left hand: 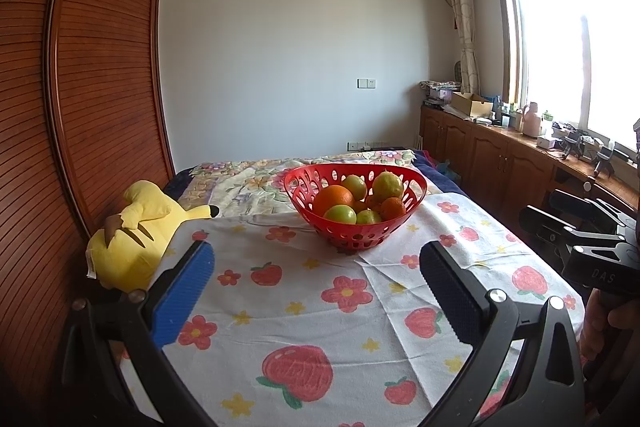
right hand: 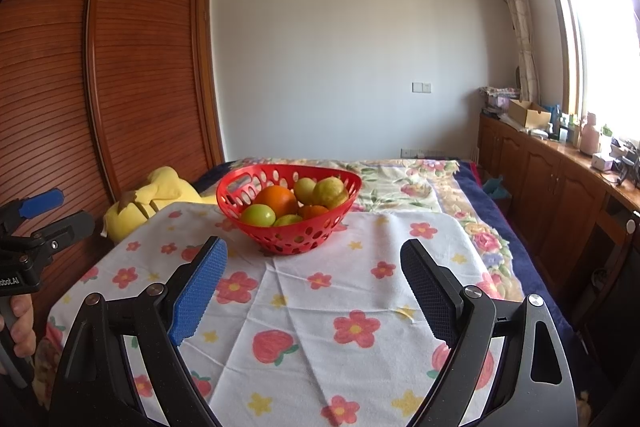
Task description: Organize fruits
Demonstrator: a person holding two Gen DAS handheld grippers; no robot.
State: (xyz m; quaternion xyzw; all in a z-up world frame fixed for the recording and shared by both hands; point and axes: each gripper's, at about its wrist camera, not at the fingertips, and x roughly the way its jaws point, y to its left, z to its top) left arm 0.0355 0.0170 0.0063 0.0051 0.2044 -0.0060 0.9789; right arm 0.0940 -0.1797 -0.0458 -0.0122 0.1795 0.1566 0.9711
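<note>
With all the fruit (left hand: 352, 201) seemingly sitting in the red basket (left hand: 416, 187), both the left claw (left hand: 316, 269) and right claw (right hand: 314, 265) are hovering spread and empty.

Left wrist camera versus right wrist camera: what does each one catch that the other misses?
Only the left wrist view shows the right gripper at its right edge, and the plush toy's black-tipped ear. Only the right wrist view shows the left gripper at its left edge, with a hand holding it. Both show the red basket of oranges and green fruit on the flowered cloth, wardrobe, air conditioner and window, with each camera's own fingers open.
</note>
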